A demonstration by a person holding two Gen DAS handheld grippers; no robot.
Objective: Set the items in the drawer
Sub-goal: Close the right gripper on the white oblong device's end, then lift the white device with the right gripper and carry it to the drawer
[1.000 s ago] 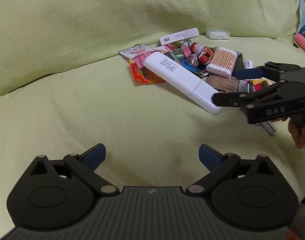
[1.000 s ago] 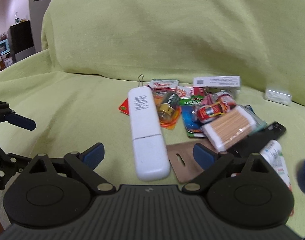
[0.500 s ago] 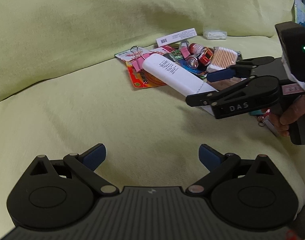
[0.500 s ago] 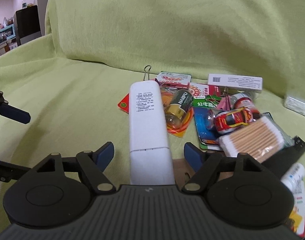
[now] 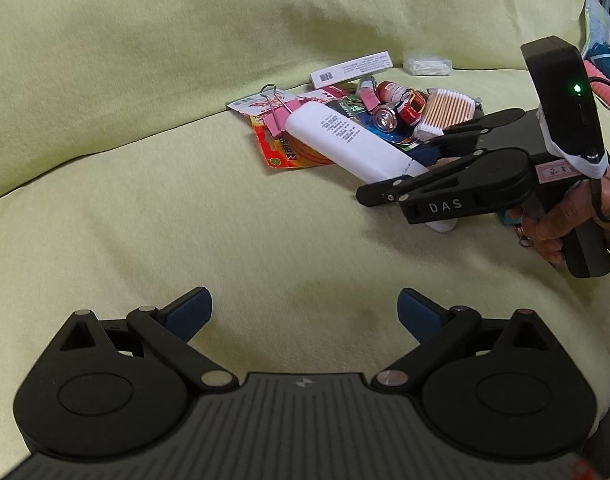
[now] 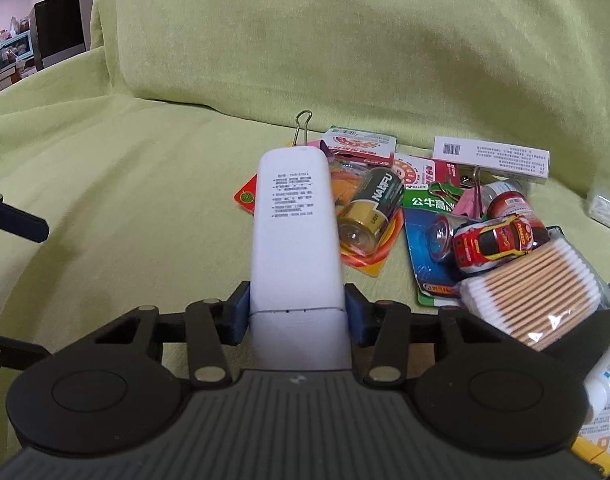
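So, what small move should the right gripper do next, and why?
Probably lift straight up. The right gripper has its jaws closed on both sides of the white remote, near its seam, while the far end rests against the battery pack. Lifting first should free it without dragging the pile.

We identify a home living room: a sofa (image 6: 345, 60) under a green cover carries household clutter near its backrest, and a dark cabinet (image 6: 59, 26) with shelved goods stands behind.
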